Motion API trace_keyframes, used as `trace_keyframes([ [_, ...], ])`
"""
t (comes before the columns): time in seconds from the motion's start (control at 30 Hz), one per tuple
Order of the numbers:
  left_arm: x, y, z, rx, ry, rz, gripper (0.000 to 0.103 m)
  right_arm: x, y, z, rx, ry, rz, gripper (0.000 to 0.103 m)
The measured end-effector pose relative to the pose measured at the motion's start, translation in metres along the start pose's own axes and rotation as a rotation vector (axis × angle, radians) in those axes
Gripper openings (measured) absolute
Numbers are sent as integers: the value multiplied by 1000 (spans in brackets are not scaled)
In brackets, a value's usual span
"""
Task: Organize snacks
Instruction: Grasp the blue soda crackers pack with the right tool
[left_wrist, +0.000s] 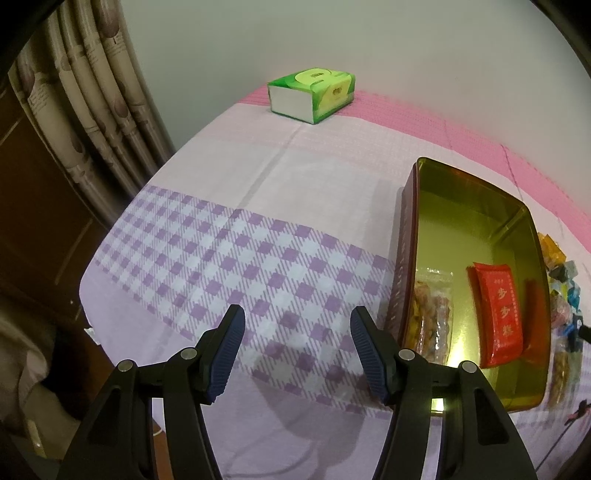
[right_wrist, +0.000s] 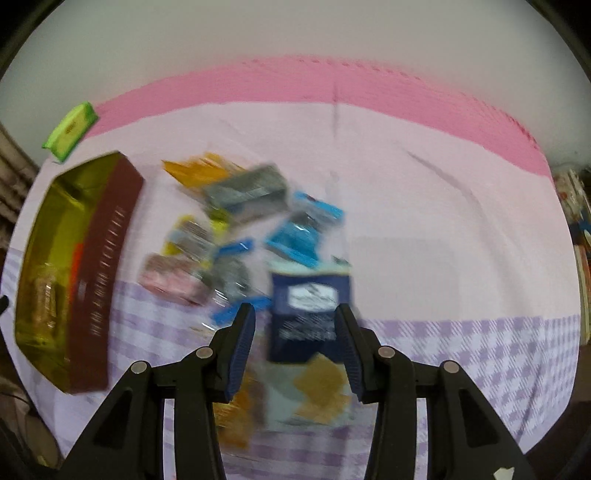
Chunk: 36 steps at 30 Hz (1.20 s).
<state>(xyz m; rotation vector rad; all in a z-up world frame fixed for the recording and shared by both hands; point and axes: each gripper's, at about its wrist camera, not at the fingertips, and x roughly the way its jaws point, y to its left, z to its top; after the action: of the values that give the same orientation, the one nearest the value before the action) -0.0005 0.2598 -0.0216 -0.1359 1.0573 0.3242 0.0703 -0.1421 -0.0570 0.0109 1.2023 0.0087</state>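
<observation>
Snacks (right_wrist: 258, 236) heap: right view only; red packet (left_wrist: 498, 317): left. Both jaws spread, empty.

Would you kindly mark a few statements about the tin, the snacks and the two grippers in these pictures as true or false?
1. The tin already holds a red packet. True.
2. The left gripper grips a snack. False: nothing sits between its open jaws.
3. The green tissue pack lies inside the tin. False: it sits apart, near the table's far edge.
4. Loose snacks lie on the cloth beside the tin. True.
5. The right gripper is over a dark blue packet. True.
</observation>
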Motion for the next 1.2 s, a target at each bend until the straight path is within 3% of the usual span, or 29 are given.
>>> trace_keyframes([
  [0.53, -23, -39, -4, 120, -33, -17, 61, 19, -9, -14, -6, 20, 48, 50],
  [0.9, -49, -111, -7, 242, -37, -141, 63, 25, -10, -20, -34, -8, 54, 47],
  [1.2, -55, -185, -17, 335, 38, -287, 63, 20, -34, -34, -16, -17, 40, 47],
])
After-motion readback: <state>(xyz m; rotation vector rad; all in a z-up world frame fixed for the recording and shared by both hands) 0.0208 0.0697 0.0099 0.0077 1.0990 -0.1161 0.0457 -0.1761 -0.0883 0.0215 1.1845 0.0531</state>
